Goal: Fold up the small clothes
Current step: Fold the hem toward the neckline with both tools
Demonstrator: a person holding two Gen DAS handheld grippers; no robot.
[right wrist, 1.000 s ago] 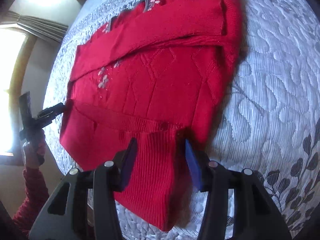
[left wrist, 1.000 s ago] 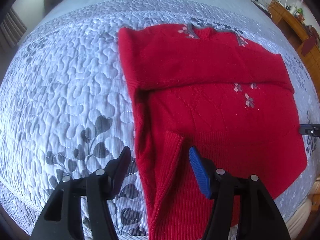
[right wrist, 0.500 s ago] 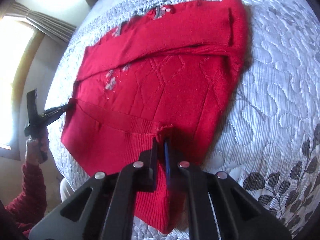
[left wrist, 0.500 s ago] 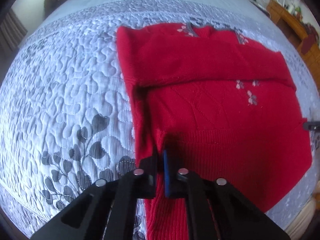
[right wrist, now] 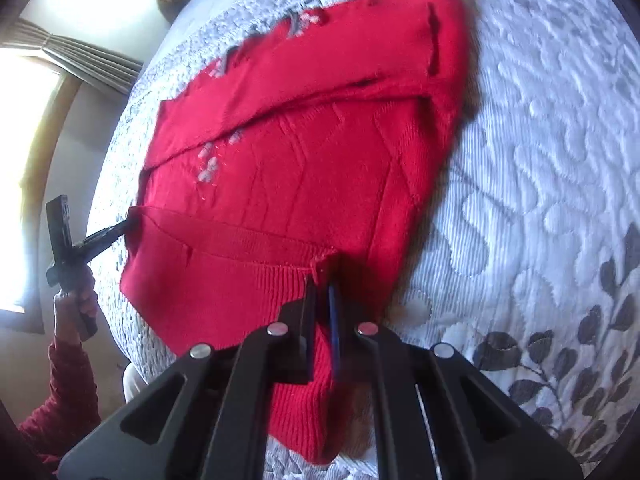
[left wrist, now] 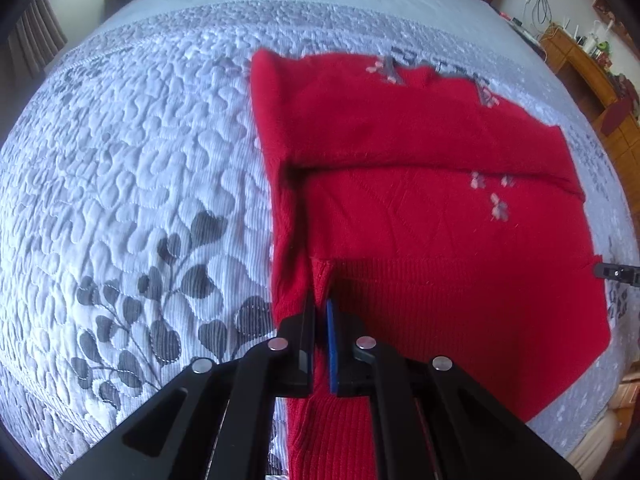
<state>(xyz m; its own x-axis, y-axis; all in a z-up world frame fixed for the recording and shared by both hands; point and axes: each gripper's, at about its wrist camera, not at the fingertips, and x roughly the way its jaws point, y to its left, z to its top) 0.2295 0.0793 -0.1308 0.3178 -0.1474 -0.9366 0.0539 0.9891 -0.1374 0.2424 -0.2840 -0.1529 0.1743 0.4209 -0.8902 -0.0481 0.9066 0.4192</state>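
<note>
A red knitted sweater [left wrist: 420, 208] lay flat on the bed [left wrist: 132, 168], spread over a quilted white bedspread [right wrist: 540, 168] stitched with grey leaf sprays. Its sleeves were folded across the chest, and small pale flower motifs [left wrist: 496, 204] showed on the front below the folded sleeve. The ribbed hem faced the near edge of the bed, where both tools met it.

The left gripper [left wrist: 320, 312] pointed steeply down at the hem's corner on the sweater's left side as its own camera saw it. Its fingers [left wrist: 306, 336], one black and one with a blue pad, were clenched on a raised pleat of the ribbed hem, the red knit pinched up between them. The right gripper [right wrist: 322, 296] did likewise at the other corner of the hem: its fingers [right wrist: 306, 320] were clamped on a small ridge of rib, with the fabric bunched just above the tips.

In the right wrist view the left gripper appeared at the far hem corner, near the bed's edge, held by a hand [right wrist: 76, 300] in a dark red knitted sleeve [right wrist: 64, 392]. A curtained window [right wrist: 28, 160] glowed behind it. In the left wrist view, a wooden cabinet [left wrist: 592, 76] stood beyond the far right corner of the bed, with small items on top too blurred to name.
</note>
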